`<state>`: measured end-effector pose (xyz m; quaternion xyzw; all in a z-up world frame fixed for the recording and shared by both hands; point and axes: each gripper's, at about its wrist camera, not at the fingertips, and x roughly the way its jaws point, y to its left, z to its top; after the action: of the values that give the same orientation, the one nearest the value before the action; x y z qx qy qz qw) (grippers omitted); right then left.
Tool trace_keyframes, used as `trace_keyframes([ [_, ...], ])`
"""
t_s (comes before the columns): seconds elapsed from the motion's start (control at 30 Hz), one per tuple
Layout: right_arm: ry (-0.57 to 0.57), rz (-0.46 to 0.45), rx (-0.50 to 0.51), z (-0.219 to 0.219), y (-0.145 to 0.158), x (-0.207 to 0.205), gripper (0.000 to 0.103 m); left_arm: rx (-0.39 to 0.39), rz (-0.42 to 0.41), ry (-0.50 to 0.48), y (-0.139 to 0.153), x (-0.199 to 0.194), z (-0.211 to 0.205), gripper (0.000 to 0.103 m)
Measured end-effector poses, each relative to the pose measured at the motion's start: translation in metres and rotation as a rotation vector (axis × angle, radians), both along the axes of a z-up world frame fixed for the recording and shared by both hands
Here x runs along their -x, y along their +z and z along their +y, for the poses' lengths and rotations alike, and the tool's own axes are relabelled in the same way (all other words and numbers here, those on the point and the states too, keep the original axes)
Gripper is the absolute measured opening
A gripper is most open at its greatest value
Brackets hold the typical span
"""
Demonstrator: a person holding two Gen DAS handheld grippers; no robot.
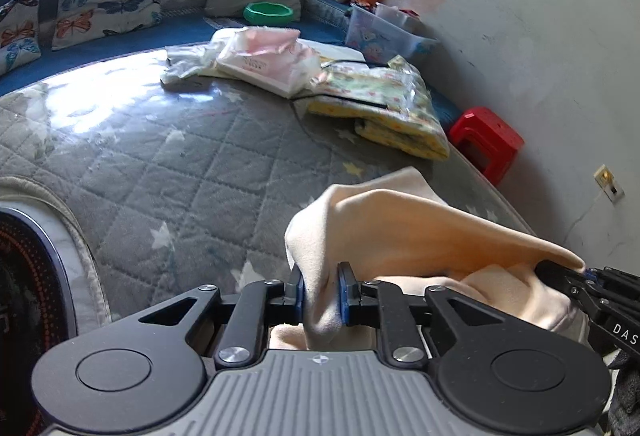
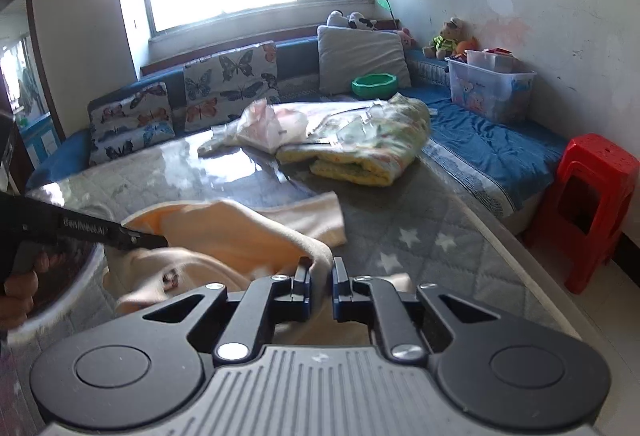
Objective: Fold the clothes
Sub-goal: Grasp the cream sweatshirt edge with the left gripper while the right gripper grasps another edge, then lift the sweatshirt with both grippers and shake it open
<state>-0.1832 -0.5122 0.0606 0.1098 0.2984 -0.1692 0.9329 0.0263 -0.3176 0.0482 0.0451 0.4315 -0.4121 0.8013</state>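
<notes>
A grey quilted mattress with white stars [image 1: 168, 164] fills most of both views, with a blue bench [image 2: 488, 144] running along its far side and end under the window. Against the bench back lean butterfly-print cushions [image 2: 230, 84] and a plain grey cushion [image 2: 360, 56]. At the far end of the mattress lie a folded yellow floral quilt [image 1: 384, 108] and pale plastic-wrapped bundles [image 1: 260, 56]; a red plastic stool [image 2: 592, 208] stands on the floor beside the bed. Near the cameras, the cream-coloured garment [image 1: 400, 228] is bunched and lifted partly off the mattress. The left gripper [image 1: 322, 292] pinches a fold of it between its blue pads, and the right gripper [image 2: 322, 284] likewise clamps an edge of the same cloth.
</notes>
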Motion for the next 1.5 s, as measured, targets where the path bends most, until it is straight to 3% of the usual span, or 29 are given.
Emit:
trace_keyframes([
  [0.07,-0.009,0.021,0.004,0.000,-0.004,0.007,0.008,-0.003,-0.002,0.000,0.000,0.000,-0.001,0.025],
  [0.13,-0.020,0.046,-0.004,-0.001,-0.009,0.012,0.008,-0.002,0.009,0.012,0.000,-0.003,-0.003,0.040],
  [0.23,-0.026,0.062,-0.009,-0.003,-0.013,0.015,0.008,0.021,0.029,0.017,0.001,-0.009,-0.006,0.042],
  [0.3,-0.026,0.067,-0.007,-0.005,-0.014,0.014,0.008,0.022,0.038,0.017,-0.002,-0.012,-0.008,0.040],
  [0.37,-0.021,0.066,0.012,-0.004,-0.012,0.011,0.008,0.024,0.050,0.014,-0.005,-0.016,-0.009,0.018],
  [0.63,0.049,0.008,0.175,0.009,0.022,-0.030,0.005,0.079,0.018,0.092,0.012,-0.037,0.025,0.010],
  [0.83,0.137,-0.140,0.226,0.032,0.075,-0.094,0.005,0.123,-0.109,0.241,0.062,-0.067,0.081,0.009],
  [1.0,0.215,-0.295,0.232,0.066,0.127,-0.147,0.005,0.176,-0.245,0.368,0.127,-0.083,0.137,0.009],
  [1.13,0.271,-0.418,0.227,0.096,0.170,-0.166,0.005,0.221,-0.383,0.432,0.185,-0.074,0.180,0.009],
  [1.23,0.320,-0.462,0.228,0.113,0.187,-0.163,0.005,0.213,-0.444,0.446,0.206,-0.052,0.206,0.009],
  [1.4,0.432,-0.373,0.215,0.131,0.168,-0.144,0.005,0.103,-0.475,0.430,0.197,-0.002,0.236,0.009],
  [1.5,0.527,-0.228,0.195,0.145,0.119,-0.121,0.005,0.023,-0.431,0.396,0.158,0.033,0.246,0.010],
])
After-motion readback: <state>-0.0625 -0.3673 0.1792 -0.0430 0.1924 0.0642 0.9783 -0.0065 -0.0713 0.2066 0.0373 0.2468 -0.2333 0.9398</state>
